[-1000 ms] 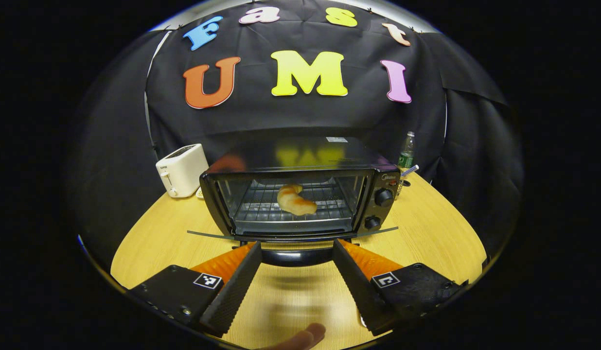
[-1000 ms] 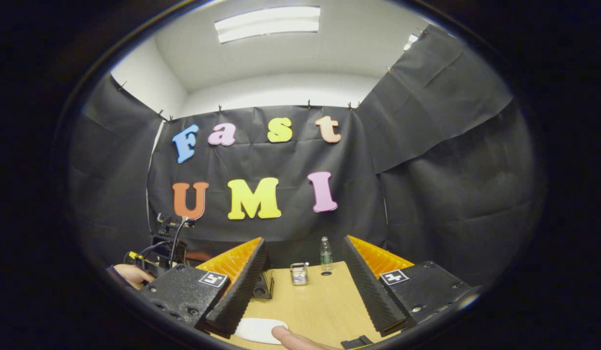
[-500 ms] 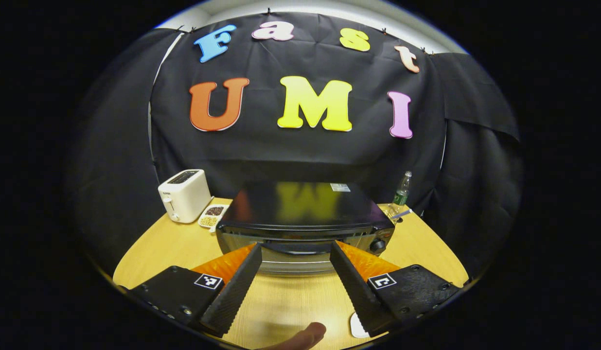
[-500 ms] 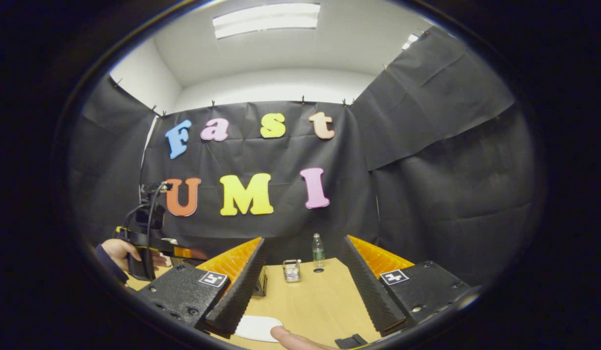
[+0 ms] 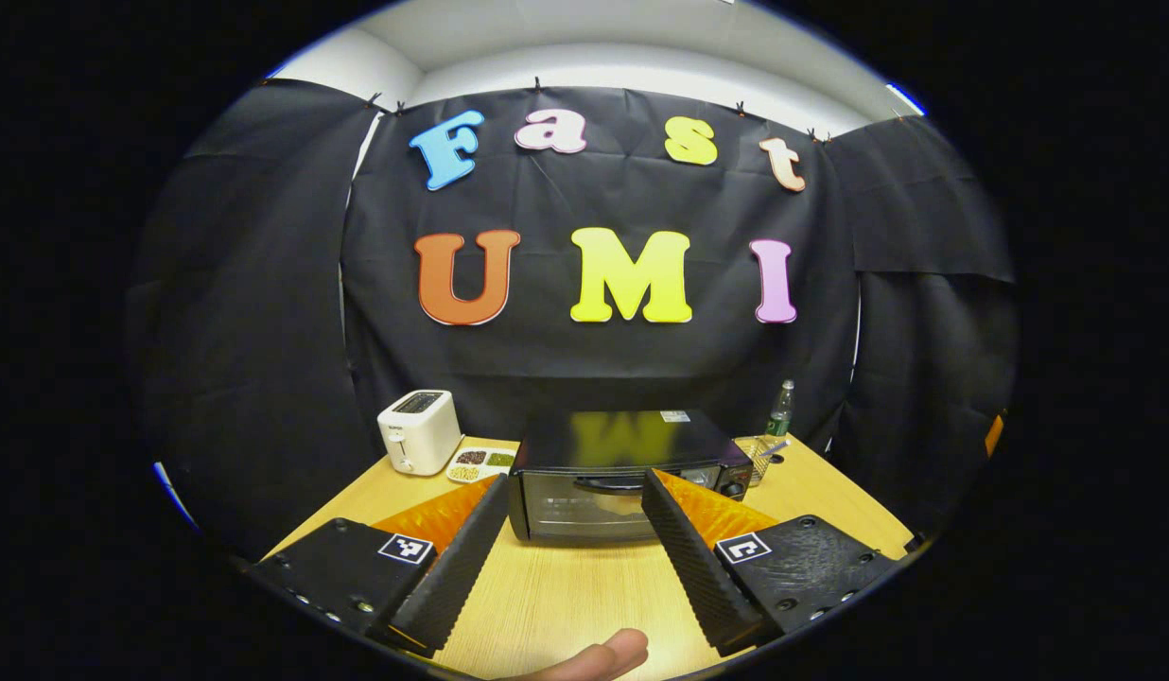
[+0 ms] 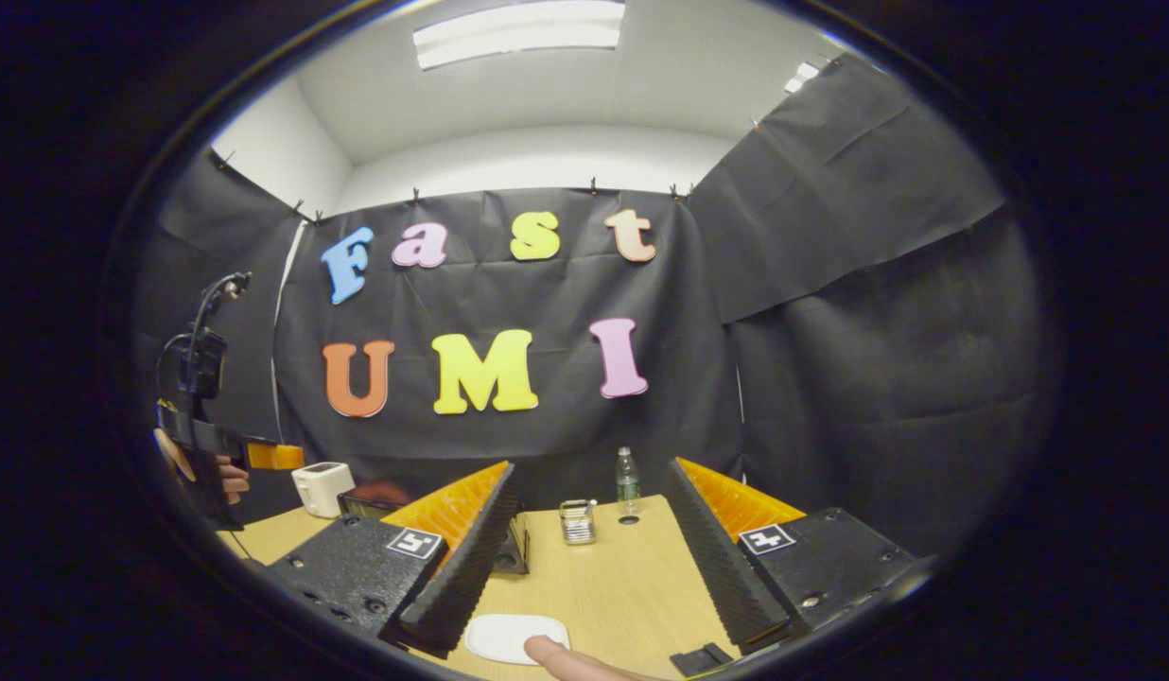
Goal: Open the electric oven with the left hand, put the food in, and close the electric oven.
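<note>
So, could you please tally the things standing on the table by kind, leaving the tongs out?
Electric oven: 1
Toaster: 1
Divided snack tray: 1
Bottle: 1
Clear holder: 1
White pad: 1
Total: 6

The booth is enclosed by black cloth [image 6: 830, 312], hung in creased panels and clipped along its upper edge. Above the cloth a white wall [image 6: 537, 156] and a white ceiling [image 6: 698, 66] are seen, and a long rectangular ceiling light [image 6: 518, 33] is lit overhead. A light wooden table [image 5: 566, 596] with a rounded edge is set against the far cloth. At its far left a white toaster [image 5: 417, 431] is placed, with a divided white dish [image 5: 480, 463] just beside it, and a clear bottle [image 5: 780, 410] is stood at the far right.
</note>
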A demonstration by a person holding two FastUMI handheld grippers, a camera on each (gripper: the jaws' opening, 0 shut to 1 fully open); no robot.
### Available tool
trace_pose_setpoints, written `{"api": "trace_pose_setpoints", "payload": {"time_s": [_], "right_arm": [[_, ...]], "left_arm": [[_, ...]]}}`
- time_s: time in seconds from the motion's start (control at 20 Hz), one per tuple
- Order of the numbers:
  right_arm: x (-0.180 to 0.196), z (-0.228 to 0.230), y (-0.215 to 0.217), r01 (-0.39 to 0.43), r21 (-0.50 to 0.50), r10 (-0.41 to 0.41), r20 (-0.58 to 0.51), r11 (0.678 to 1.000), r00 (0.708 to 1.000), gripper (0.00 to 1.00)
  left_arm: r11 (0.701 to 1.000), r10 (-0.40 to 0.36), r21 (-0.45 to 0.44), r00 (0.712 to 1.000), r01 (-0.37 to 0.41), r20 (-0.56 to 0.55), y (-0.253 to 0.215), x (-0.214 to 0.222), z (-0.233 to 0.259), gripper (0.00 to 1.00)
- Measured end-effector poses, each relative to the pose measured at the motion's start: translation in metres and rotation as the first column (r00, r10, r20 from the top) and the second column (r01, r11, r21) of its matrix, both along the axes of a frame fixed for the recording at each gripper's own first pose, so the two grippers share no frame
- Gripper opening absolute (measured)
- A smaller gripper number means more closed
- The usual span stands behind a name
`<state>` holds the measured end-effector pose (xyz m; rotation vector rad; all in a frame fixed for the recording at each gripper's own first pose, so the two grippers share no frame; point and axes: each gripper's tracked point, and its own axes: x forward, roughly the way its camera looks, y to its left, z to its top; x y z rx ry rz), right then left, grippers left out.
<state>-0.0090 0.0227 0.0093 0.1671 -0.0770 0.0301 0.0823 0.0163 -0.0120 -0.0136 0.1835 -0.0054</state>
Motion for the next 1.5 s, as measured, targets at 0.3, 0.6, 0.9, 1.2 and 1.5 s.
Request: {"api": "trace_pose_setpoints", "payload": {"time_s": [0.3,0.6,0.9,1.2,1.5], "right_arm": [[-0.002,0.002,0.038,-0.122,-0.003,0.122,-0.049,0.992,0.991,0.95],[-0.018,0.007,0.044,-0.148,-0.086,0.142,-0.069,0.985,0.987,0.95],[-0.027,0.002,0.048,-0.165,-0.096,0.16,-0.065,0.982,0.985,0.95],[-0.026,-0.007,0.048,-0.153,-0.106,0.145,-0.085,0.982,0.986,0.94],[-0.029,-0.008,0.051,-0.155,-0.128,0.145,-0.084,0.98,0.986,0.95]], "left_arm": [[0.998,0.026,0.045,0.991,-0.032,0.13,0.008,-0.063,0.031,0.93],[0.999,0.018,0.041,0.987,-0.025,0.16,-0.011,-0.117,0.011,0.93],[1.0,-0.002,0.025,0.983,-0.002,0.186,-0.022,-0.14,0.011,0.95],[0.999,-0.034,0.018,0.986,0.031,0.163,-0.027,-0.146,-0.001,0.95],[0.999,-0.009,0.036,0.989,0.004,0.149,-0.018,-0.15,-0.004,0.95]]}}
